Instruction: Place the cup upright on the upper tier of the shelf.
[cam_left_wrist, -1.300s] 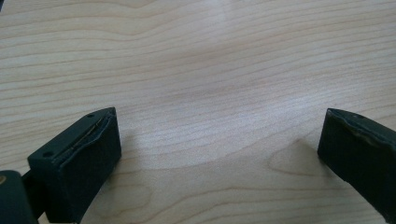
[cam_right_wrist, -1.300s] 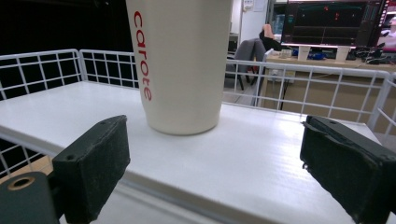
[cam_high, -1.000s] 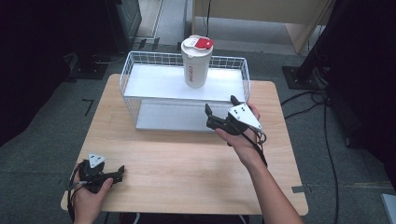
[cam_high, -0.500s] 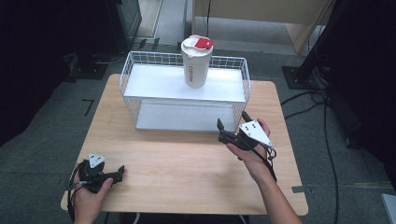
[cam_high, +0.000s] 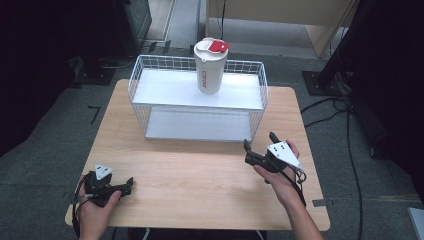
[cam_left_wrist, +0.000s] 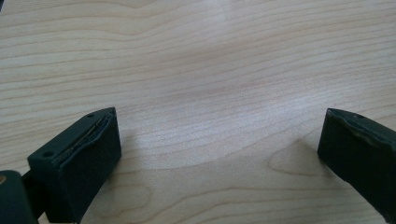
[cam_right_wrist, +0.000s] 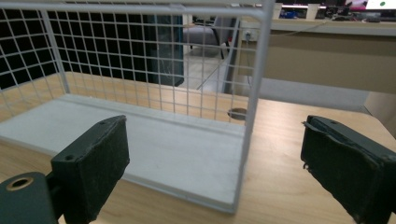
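Note:
A white tumbler (cam_high: 210, 67) with a red-tabbed lid stands upright on the top shelf of a white wire rack (cam_high: 150, 102) at the back of the wooden table (cam_high: 200, 185). My right gripper (cam_high: 259, 143) hovers just in front of the rack's right front corner, open and holding nothing. In the right gripper view its jaws (cam_right_wrist: 215, 158) stand wide apart, facing the rack's corner post (cam_right_wrist: 252, 107) and lower shelf (cam_right_wrist: 154, 149). My left gripper (cam_high: 127, 186) rests near the table's front left corner, open over bare wood (cam_left_wrist: 219, 84).
The rack fills the back half of the table, and its lower shelf (cam_high: 200, 125) holds nothing. Bare wood lies between the two grippers. Dark stands and cables (cam_high: 350, 130) are on the floor to the right of the table.
My right gripper has drawn back from the rack toward the person and a little to the right. The left gripper has stayed where it was.

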